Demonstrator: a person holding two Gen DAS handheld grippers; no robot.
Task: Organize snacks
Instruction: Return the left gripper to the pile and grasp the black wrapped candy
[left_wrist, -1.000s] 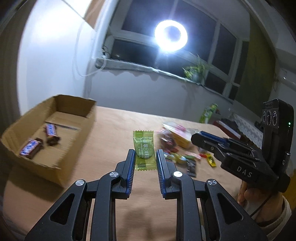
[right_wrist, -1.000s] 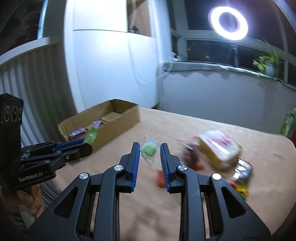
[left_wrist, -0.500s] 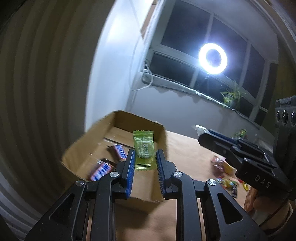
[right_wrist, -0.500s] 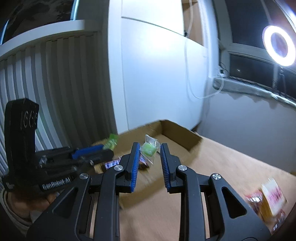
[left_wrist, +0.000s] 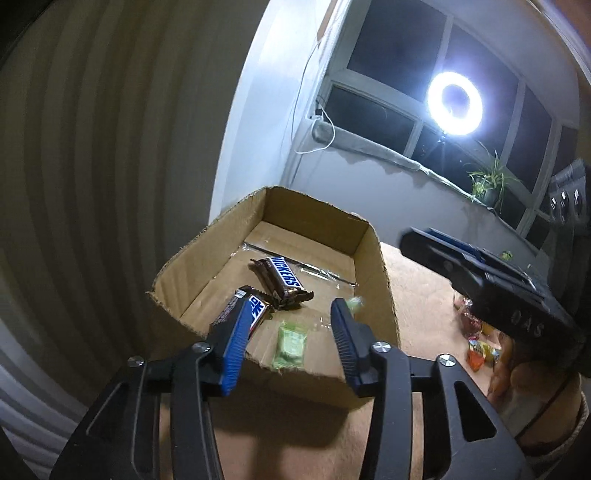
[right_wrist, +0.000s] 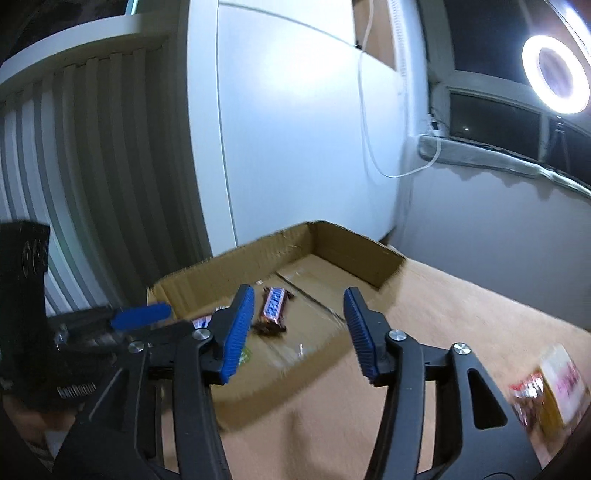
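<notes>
An open cardboard box (left_wrist: 373, 254) stands on the tan table. Two Snickers bars (left_wrist: 282, 277) lie inside it. A green wrapped candy (left_wrist: 291, 341) lies on the box floor near the front wall. A second greenish candy (left_wrist: 354, 302) shows blurred by the right wall. My left gripper (left_wrist: 288, 326) is open and empty above the box's near edge. My right gripper (right_wrist: 299, 325) is open and empty over the box (right_wrist: 354, 240), with one Snickers bar (right_wrist: 274, 303) between its fingers in view.
A pile of loose snacks lies on the table to the right (left_wrist: 476, 343), with a pink and yellow packet (right_wrist: 557, 384). A white cabinet (right_wrist: 295, 129) and a ribbed wall stand behind the box. A ring light (left_wrist: 455, 100) shines at the window.
Both grippers swung left from the snack pile to above the box and opened. The two green candies they held have dropped into the box.
</notes>
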